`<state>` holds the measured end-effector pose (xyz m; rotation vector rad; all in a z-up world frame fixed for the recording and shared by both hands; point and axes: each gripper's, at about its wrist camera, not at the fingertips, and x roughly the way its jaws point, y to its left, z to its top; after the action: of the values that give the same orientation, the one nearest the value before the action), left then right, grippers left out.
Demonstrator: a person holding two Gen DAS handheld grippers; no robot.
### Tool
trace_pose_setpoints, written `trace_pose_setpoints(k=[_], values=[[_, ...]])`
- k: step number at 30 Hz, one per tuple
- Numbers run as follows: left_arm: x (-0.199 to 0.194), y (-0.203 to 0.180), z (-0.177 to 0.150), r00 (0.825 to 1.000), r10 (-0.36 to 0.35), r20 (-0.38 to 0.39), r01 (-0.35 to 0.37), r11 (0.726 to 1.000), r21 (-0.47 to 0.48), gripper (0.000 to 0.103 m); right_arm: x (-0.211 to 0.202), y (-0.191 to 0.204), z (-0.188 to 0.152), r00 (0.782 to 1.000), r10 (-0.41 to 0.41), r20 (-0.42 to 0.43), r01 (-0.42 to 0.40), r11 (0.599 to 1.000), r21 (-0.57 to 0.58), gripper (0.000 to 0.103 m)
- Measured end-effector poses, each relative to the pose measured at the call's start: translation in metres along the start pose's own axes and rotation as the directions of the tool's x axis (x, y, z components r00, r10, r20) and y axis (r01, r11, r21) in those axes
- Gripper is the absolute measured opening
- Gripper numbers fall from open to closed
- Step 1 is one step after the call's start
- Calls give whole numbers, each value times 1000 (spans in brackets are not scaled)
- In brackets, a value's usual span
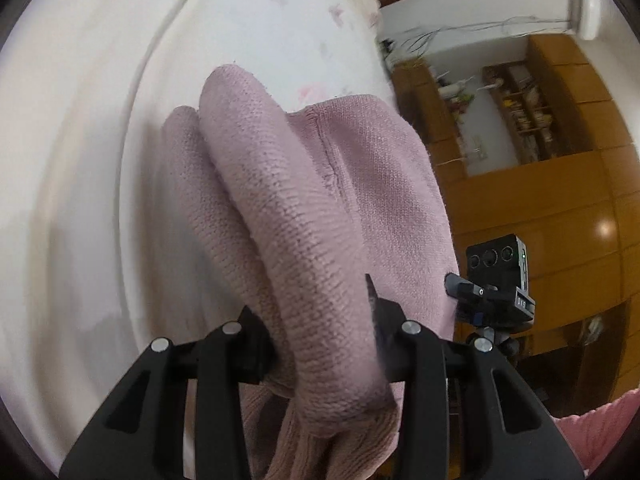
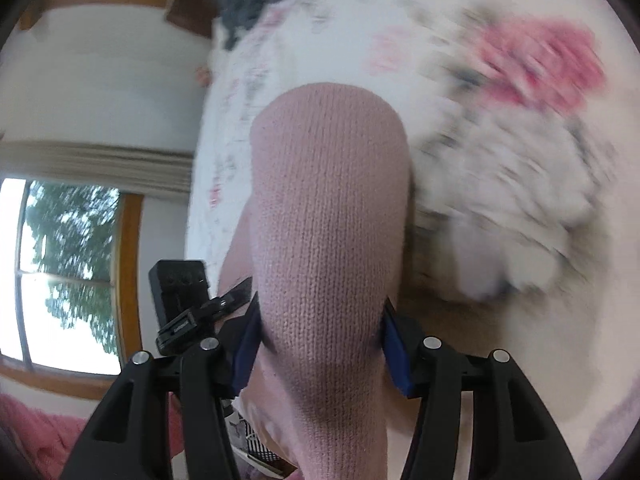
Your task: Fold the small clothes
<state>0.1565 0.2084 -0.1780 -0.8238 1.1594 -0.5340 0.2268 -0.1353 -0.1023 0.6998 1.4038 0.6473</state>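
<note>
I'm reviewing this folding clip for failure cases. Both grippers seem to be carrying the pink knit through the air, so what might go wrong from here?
1. The left gripper holds a thick, bunched roll of the pink knit garment; layers may slip free unevenly.
2. The right gripper also clamps a rounded bulge of knit, so the fold could land lumpy on the floral bedsheet.
3. Both views are motion-blurred, and a tripod-mounted camera stands close beside the cloth; it might get snagged.

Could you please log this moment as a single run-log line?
left gripper: shut on pink knit garment | right gripper: shut on garment | garment lifted over floral bedsheet
</note>
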Motion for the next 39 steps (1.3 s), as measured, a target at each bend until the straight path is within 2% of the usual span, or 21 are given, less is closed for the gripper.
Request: trace_pose_setpoints(k=[2,5,9,15,17,20,24,27,29,31,35,39], values=[[9,10,-7,1000,22,5,-21,1000,-14,37,3,-26,-5,1000,-23,-12,23,999,27,55],[15,16,-13,999,45,19,-45,999,-16,42,10,-50,-11,999,34,-9,-34,998,48,56],[16,17,-16,997,66,27,-65,996,-56,51,10,-59,-15,999,54,-4,-53,997,57,60],[-24,4,-33,985,164,55,-161,986,-46,54,-10,-36,-37,999,-11,-37,10,999,-41,71],[-37,-6,-45,979,191,73,-189,982,-29,56,-15,-35,-49,998,-20,-66,16,998,-60,71],[-53,-35,-72,969,225,103,-233,970,65,59,-16,-37,-70,993,-30,-114,22,997,-76,71],[-47,-54,-98,967,240,81,-250,958,144,64,-6,-43,-90,985,-70,-159,55,994,-97,70],[-37,-50,-106,950,305,68,-311,940,139,63,-1,-41,-92,984,-96,-149,80,991,-112,57],[-35,-41,-111,942,327,67,-333,935,122,62,-5,-37,-94,985,-104,-135,86,988,-131,35],[-35,-36,-114,929,363,69,-369,921,123,61,-11,-35,-96,987,-104,-120,86,985,-148,26],[-29,-30,-121,904,424,54,-427,895,128,60,-22,-39,-106,987,-125,-100,107,981,-164,24],[-28,-21,-126,908,413,68,-418,901,114,63,-17,-48,-113,987,-138,-82,123,980,-157,24]])
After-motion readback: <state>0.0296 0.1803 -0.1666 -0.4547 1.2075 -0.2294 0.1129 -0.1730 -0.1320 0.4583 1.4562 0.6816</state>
